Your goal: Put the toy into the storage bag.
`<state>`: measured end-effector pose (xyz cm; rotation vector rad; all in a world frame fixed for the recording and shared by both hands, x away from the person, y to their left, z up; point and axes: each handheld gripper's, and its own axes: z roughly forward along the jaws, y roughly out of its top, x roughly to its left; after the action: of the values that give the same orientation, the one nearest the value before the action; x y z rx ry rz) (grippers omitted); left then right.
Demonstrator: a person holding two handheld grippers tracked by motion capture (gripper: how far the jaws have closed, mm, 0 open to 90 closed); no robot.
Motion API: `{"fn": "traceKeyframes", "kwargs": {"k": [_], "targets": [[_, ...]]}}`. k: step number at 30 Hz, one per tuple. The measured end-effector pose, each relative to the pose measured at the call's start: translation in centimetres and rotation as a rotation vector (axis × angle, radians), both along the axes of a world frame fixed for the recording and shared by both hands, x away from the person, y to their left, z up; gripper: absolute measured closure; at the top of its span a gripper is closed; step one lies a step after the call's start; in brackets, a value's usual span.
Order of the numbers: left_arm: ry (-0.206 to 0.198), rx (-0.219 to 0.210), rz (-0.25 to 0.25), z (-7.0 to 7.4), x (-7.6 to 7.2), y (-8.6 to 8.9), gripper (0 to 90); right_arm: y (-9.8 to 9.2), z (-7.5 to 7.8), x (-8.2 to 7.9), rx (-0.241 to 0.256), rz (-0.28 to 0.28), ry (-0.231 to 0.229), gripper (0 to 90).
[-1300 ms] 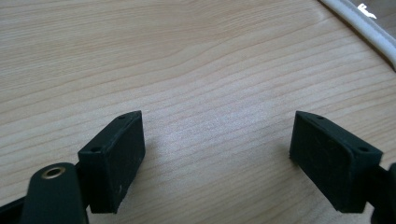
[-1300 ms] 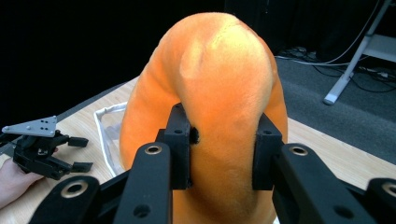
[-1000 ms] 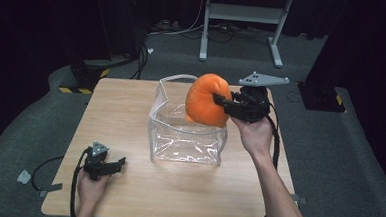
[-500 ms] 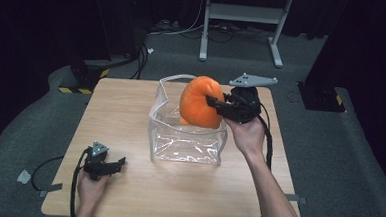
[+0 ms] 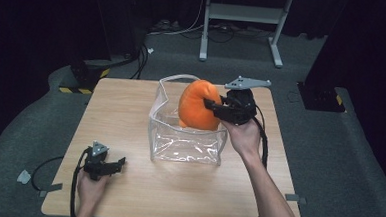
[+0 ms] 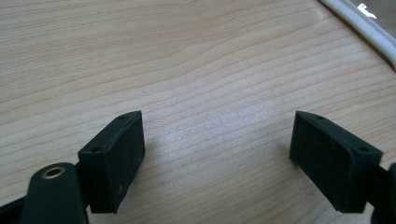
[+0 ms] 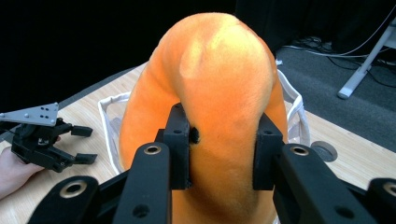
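Note:
My right gripper (image 5: 212, 104) is shut on an orange plush toy (image 5: 197, 105), holding it inside the top of a clear plastic bag (image 5: 185, 144) that stands open at the table's middle. In the right gripper view the two jaws pinch the orange plush toy (image 7: 219, 93) from both sides, its lower part between the bag's white-trimmed walls (image 7: 294, 100). My left gripper (image 5: 119, 164) rests open on the table near the front left corner. Bare wood lies between its spread fingers (image 6: 114, 154) in the left gripper view.
The wooden table (image 5: 121, 109) has bare room left of and in front of the bag. Beyond its far edge a white stand's legs (image 5: 240, 21) and cables lie on the grey floor. The left gripper (image 7: 70, 144) shows far off in the right gripper view.
My right gripper has carried the orange plush toy leftward and down, from above the bag's right rim into its opening. The left gripper has stayed put.

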<state>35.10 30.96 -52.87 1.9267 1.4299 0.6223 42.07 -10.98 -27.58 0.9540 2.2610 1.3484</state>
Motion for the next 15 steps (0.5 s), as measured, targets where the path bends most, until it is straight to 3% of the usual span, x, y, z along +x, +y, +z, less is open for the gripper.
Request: {"fn": "traceKeyframes", "kwargs": {"k": [15], "targets": [[0.0,-0.002,0.0,0.0,0.0,0.0,18.2,0.6,-1.2,0.3,-0.031,-0.003,0.016,66.1]]}}
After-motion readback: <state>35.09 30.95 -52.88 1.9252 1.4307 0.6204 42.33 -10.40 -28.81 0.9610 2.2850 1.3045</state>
